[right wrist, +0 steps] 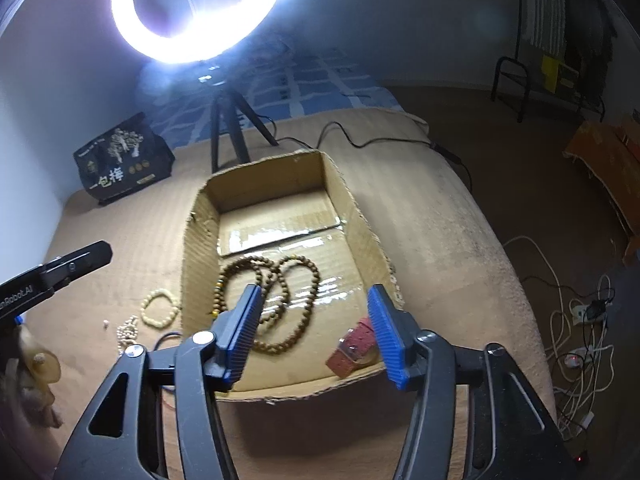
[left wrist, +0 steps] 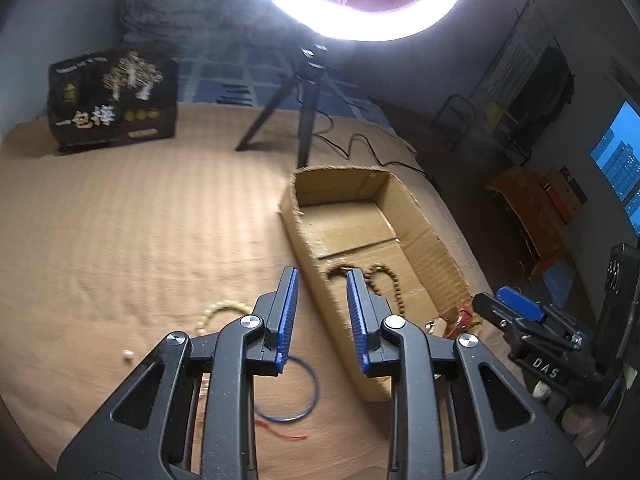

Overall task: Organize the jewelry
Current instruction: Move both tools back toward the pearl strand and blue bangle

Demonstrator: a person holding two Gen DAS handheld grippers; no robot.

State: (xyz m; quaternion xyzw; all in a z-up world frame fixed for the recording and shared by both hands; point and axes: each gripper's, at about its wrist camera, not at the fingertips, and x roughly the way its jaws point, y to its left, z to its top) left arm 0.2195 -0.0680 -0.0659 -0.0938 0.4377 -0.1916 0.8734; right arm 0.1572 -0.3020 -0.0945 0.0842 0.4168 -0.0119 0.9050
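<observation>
An open cardboard box (right wrist: pixel 200 216) (left wrist: pixel 424 224) lies on the tan bed cover. Inside it lie a long brown bead necklace (right wrist: pixel 280 304) (left wrist: pixel 396 284) and a red-strapped watch (right wrist: pixel 352 354). My right gripper (right wrist: pixel 314 320) is open and empty, above the box's near end. My left gripper (left wrist: pixel 322 292) is open and empty over the box's left wall. Left of the box on the cover lie a cream bead bracelet (right wrist: pixel 160 308) (left wrist: pixel 218 312), a blue bangle (left wrist: pixel 304 392), a red cord (left wrist: pixel 280 432), a pale bead string (right wrist: pixel 126 334) and a small pearl (left wrist: pixel 128 355).
A ring light on a black tripod (left wrist: pixel 304 120) (right wrist: pixel 228 128) stands behind the box, with its cable trailing right. A black printed bag (left wrist: pixel 112 100) (right wrist: pixel 124 156) stands at the back left. The bed edge drops off on the right, with cables on the floor (right wrist: pixel 576 344).
</observation>
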